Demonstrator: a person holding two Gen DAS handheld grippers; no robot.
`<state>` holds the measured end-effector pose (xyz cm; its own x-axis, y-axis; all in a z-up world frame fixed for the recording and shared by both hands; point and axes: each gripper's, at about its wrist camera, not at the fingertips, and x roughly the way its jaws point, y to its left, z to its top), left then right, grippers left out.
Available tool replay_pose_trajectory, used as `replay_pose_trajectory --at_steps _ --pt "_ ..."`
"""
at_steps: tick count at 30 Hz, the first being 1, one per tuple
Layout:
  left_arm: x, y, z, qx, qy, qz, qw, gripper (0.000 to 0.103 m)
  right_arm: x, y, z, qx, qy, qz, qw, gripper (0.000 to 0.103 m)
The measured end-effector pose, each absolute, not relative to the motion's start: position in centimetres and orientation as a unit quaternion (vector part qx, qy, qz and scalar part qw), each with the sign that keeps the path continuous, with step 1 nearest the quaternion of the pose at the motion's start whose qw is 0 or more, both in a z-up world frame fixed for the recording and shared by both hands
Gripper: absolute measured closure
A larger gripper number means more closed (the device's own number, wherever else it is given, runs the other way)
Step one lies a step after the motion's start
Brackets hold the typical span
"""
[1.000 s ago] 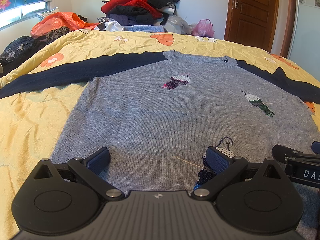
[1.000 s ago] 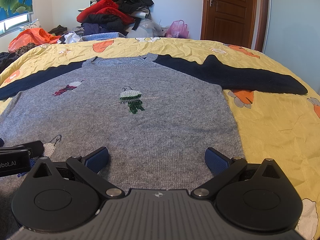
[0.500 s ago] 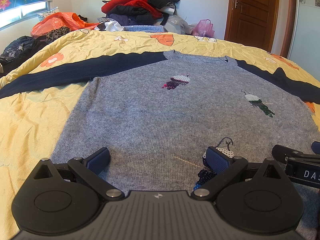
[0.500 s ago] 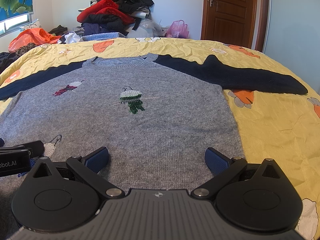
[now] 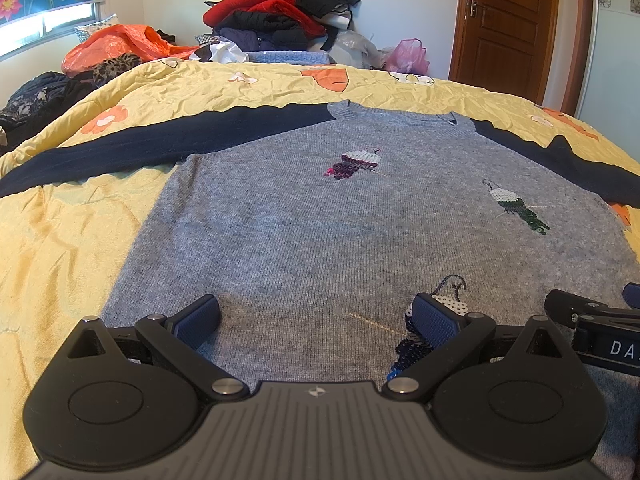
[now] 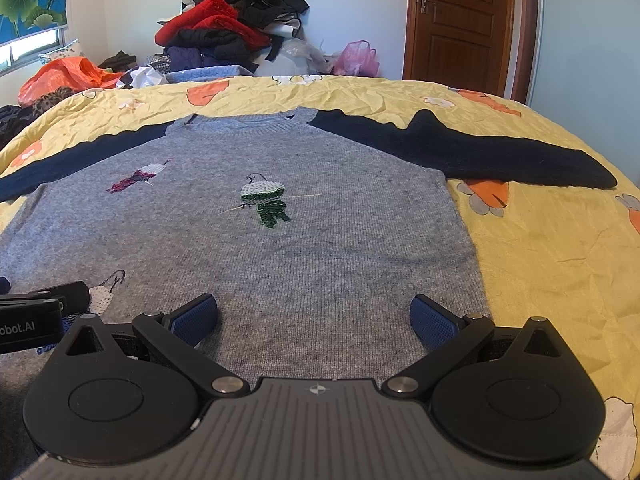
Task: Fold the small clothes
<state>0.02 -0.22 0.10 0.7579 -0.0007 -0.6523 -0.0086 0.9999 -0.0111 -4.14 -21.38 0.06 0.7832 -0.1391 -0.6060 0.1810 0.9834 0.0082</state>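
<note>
A grey knit sweater (image 5: 320, 232) with navy sleeves and sequin bird motifs lies flat, front up, on the yellow bedspread (image 5: 60, 240); it also shows in the right wrist view (image 6: 320, 248). Both sleeves are spread out sideways. My left gripper (image 5: 316, 318) is open, low over the sweater's hem on the left half. My right gripper (image 6: 314, 318) is open, low over the hem on the right half. Each gripper's fingers hold nothing. The right gripper's body (image 5: 592, 320) shows at the left view's right edge.
A heap of clothes (image 5: 280, 16) and an orange bag (image 5: 116, 44) sit beyond the bed's far edge. A wooden door (image 5: 508, 20) stands at the back right. Bare bedspread (image 6: 560, 248) lies to the right of the sweater.
</note>
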Motion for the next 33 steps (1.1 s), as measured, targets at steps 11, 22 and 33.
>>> replay_pose_trajectory --at_steps 11,22,33 --pt "0.0 -0.2 0.1 -0.007 0.348 0.002 0.938 0.0 -4.4 -29.3 2.8 0.112 0.27 -0.092 0.952 0.0" --pt "0.0 -0.2 0.1 -0.007 0.348 0.002 0.938 0.0 -3.0 -49.3 2.7 0.375 0.162 -0.246 0.879 0.008" --pt "0.0 -0.3 0.1 -0.007 0.348 0.002 0.938 0.0 2.4 -59.6 0.4 0.411 0.154 -0.289 0.851 0.024"
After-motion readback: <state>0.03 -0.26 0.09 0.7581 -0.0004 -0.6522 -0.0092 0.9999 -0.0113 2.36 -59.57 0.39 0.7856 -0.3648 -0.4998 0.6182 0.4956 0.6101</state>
